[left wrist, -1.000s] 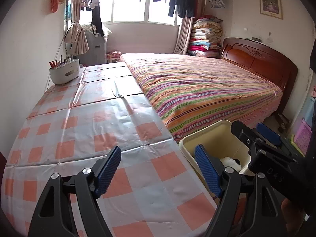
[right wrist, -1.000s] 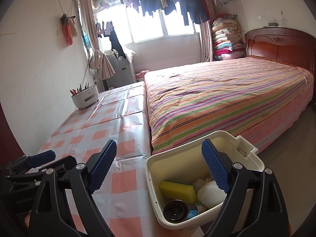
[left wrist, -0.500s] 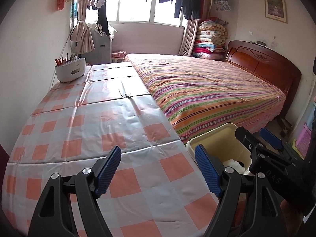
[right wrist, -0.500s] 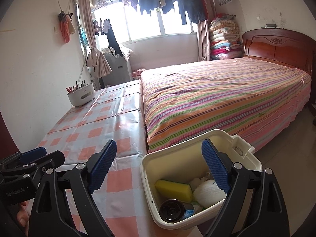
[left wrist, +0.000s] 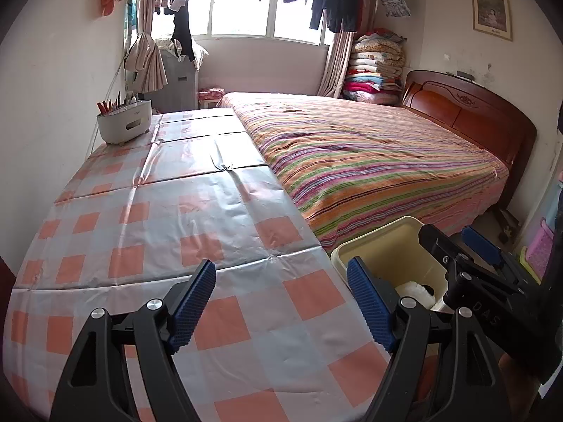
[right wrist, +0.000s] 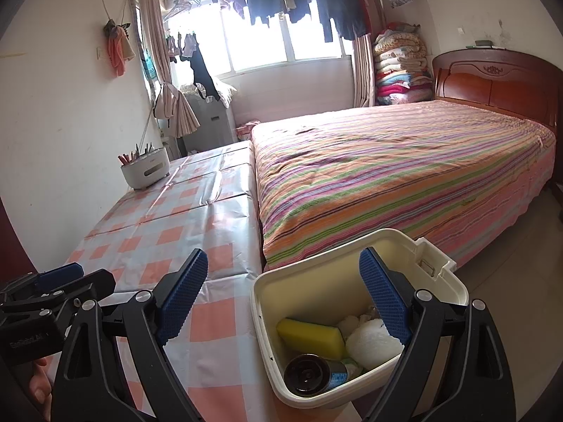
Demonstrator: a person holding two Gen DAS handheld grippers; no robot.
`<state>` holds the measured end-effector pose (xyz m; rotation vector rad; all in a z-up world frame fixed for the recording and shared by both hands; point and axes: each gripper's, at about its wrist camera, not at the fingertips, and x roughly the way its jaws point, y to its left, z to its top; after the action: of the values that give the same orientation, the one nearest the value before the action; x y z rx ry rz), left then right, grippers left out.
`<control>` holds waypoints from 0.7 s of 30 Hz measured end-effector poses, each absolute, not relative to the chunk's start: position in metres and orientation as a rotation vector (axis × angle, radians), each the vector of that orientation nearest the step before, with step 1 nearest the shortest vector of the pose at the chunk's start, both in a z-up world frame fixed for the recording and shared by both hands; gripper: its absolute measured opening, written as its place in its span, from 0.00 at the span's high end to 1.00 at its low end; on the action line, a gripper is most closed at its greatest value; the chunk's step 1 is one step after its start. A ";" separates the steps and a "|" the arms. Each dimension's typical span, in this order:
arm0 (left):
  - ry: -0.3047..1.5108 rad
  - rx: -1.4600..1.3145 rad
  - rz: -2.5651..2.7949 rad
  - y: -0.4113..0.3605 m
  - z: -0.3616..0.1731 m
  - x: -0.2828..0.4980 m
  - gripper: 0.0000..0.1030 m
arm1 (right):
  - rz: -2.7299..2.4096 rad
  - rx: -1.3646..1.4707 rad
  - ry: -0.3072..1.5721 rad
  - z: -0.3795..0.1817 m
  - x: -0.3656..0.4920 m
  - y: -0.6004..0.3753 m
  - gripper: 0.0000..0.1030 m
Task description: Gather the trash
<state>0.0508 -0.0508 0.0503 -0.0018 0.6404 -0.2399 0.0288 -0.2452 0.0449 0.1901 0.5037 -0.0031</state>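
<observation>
The cream plastic bin beside the checked tablecloth holds a yellow sponge, dark can and white wads. Collection looks finished: the left gripper and right gripper gape empty.

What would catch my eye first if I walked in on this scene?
Probably the big striped bed filling the right side of the room. Beside it is a table under a checked cloth, and at the table's near corner stands a cream bin holding a yellow sponge, white wads and a dark can.
</observation>
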 end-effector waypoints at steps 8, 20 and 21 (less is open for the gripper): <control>0.638 0.001 -0.234 -0.050 0.049 0.051 0.27 | 0.001 0.188 0.499 0.047 0.029 -0.243 0.16; 0.644 0.004 -0.236 -0.052 0.048 0.052 0.27 | -0.001 0.200 0.502 0.048 0.028 -0.247 0.16; 0.644 0.004 -0.236 -0.052 0.048 0.051 0.27 | 0.000 0.200 0.501 0.048 0.028 -0.248 0.16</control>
<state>0.0514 -0.0519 0.0484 0.0043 0.6437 -0.2362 0.0276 -0.2476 0.0479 0.2001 0.5013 -0.0003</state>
